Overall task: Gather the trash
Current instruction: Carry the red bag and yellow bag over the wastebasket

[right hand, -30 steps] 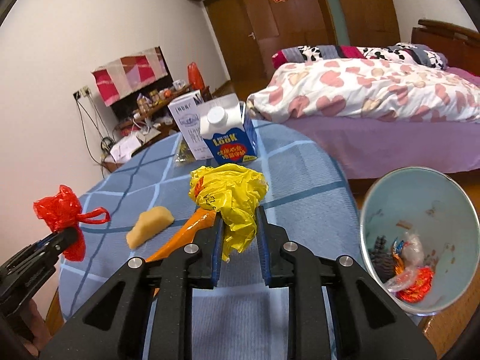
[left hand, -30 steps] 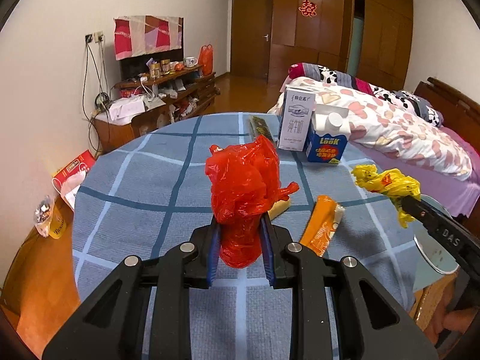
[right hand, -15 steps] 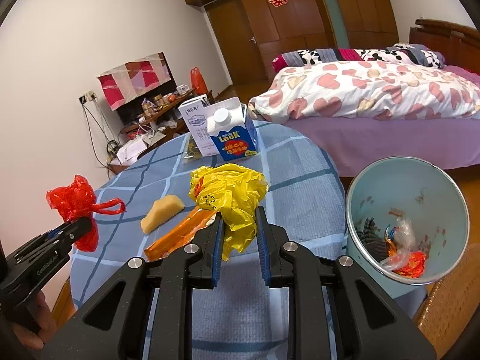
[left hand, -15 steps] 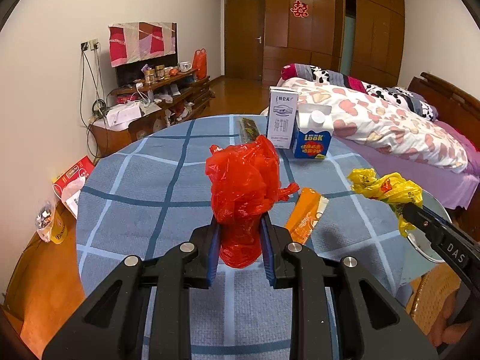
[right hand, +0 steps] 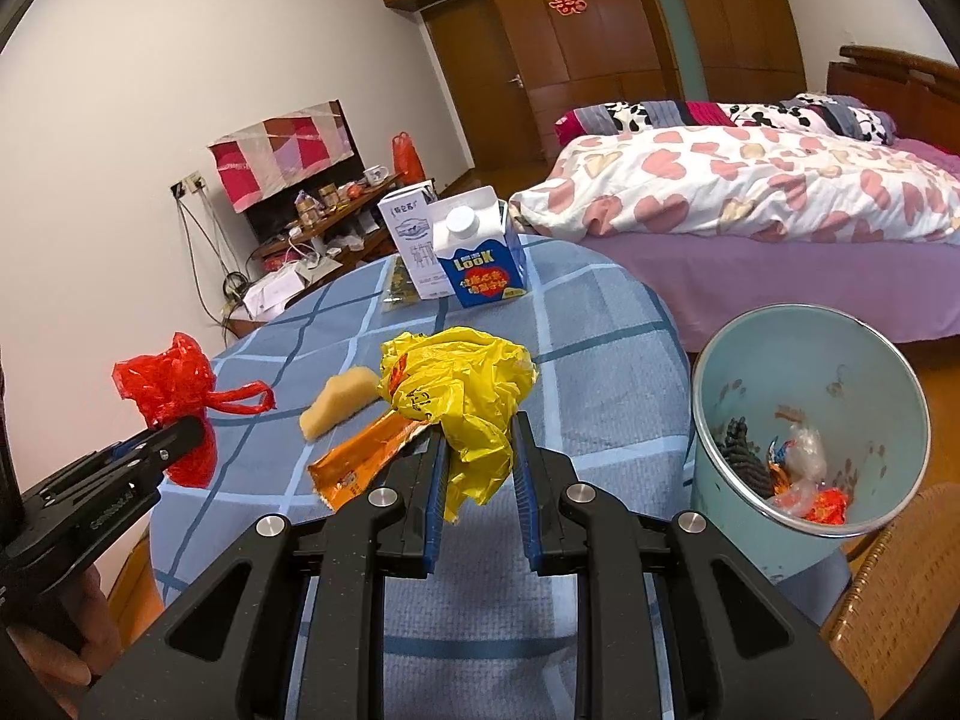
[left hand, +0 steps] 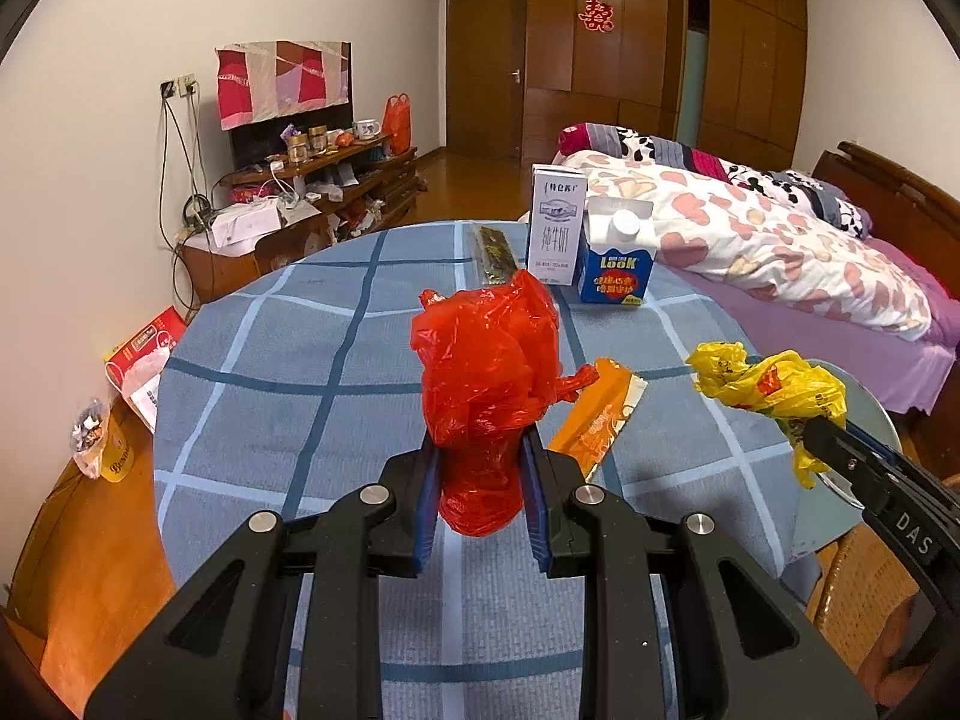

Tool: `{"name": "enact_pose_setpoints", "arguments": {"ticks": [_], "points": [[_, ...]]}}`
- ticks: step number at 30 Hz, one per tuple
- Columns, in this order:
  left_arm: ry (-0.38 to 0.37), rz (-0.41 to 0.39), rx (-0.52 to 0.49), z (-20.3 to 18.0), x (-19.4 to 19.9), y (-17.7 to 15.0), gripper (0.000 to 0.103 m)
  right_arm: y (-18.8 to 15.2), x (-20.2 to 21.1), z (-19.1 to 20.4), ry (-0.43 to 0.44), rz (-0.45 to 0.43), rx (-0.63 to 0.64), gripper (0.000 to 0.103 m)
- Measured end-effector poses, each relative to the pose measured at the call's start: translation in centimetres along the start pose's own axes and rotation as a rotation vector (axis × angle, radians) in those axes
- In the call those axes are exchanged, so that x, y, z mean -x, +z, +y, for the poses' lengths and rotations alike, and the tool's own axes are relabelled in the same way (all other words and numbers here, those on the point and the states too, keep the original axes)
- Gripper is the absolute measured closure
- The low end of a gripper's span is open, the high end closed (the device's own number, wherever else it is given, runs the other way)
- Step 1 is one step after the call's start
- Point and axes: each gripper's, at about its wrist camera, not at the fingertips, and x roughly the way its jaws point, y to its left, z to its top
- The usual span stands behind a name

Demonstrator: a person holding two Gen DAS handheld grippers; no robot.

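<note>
In the left wrist view, above a round table [left hand: 252, 372] under a blue checked cloth: left gripper [left hand: 480, 480] clamped narrow on a crumpled red plastic bag [left hand: 486, 384], lifted clear of the cloth; right gripper [left hand: 840, 450] at the right edge, pinching a yellow plastic bag [left hand: 768, 384]. Still lying on the cloth: an orange wrapper [left hand: 600, 420], a dark flat packet [left hand: 493, 252], a tall white milk carton [left hand: 555, 234] and a blue carton [left hand: 618, 264] (both upright, touching). In the right wrist view, just past the table's right edge: a pale blue bin [right hand: 864, 372] with a few wrappers already at its bottom, so part done. Also a yellowish lump [right hand: 336, 402] beside the orange wrapper. Two bags held but not yet dropped in; by this reading, roughly midway, with several pieces left to fetch.
</note>
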Motion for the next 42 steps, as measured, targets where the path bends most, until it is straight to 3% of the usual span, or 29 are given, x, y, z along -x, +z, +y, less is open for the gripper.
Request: {"name": "enact_pose_setpoints", "arguments": {"ticks": [14, 42], "points": [[-0.022, -0.003, -0.025, -1.1, 1.1, -1.1, 0.079, -0.9, 1.9, 0.3, -0.006, -0.024, 0.024, 0.082], [-0.095, -0.034, -0.134, -8.0, 2.3, -0.5, 0.078, -1.5, 5.7, -4.8, -0.081, -0.075, -0.064, 0.082]]}}
